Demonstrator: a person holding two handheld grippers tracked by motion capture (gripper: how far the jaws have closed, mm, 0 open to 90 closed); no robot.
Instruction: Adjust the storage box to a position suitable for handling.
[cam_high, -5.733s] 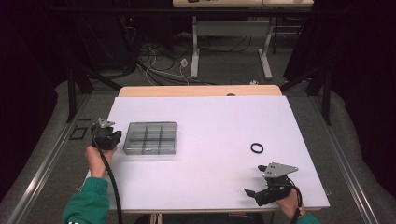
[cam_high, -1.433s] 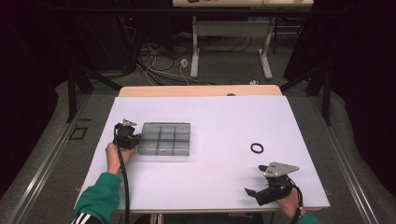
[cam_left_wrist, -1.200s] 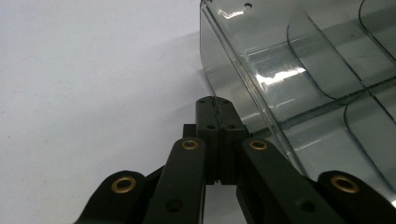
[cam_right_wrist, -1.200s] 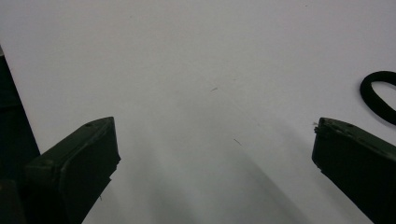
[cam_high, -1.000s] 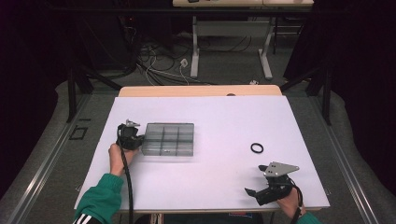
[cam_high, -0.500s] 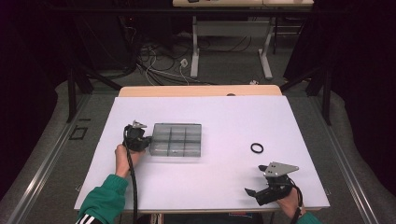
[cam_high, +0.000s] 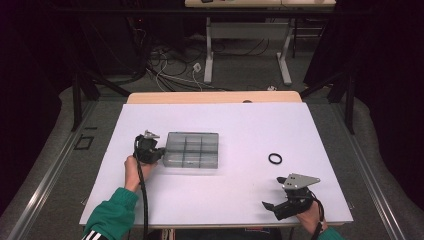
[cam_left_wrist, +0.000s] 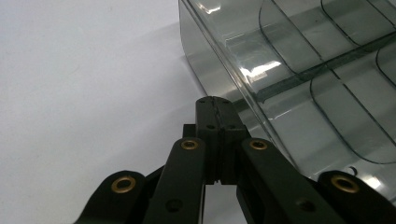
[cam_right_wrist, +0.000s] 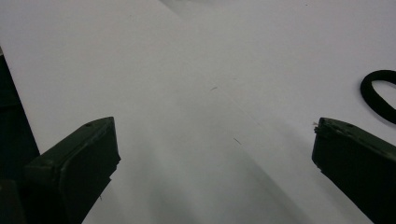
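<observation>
A clear plastic box (cam_high: 192, 149) with several empty compartments lies on the white table (cam_high: 240, 120), left of centre. My left gripper (cam_high: 159, 152) is at the box's left side; in the left gripper view its jaws are pressed together, shut with nothing between them, and the gripper (cam_left_wrist: 212, 100) has its tips against the box wall (cam_left_wrist: 219, 60). My right gripper (cam_high: 272, 204) rests near the table's front right edge, wide open over bare table (cam_right_wrist: 212, 130). A black ring (cam_high: 275, 158) lies just beyond it, also seen at the right edge of the right gripper view (cam_right_wrist: 380, 91).
Past the table's far edge are a wooden strip (cam_high: 215, 97), a floor with cables (cam_high: 175, 65) and desk legs (cam_high: 210, 55). Dark curtains close off both sides.
The left gripper and the clear box have both slid to the right across the table. The right gripper and the ring have not moved.
</observation>
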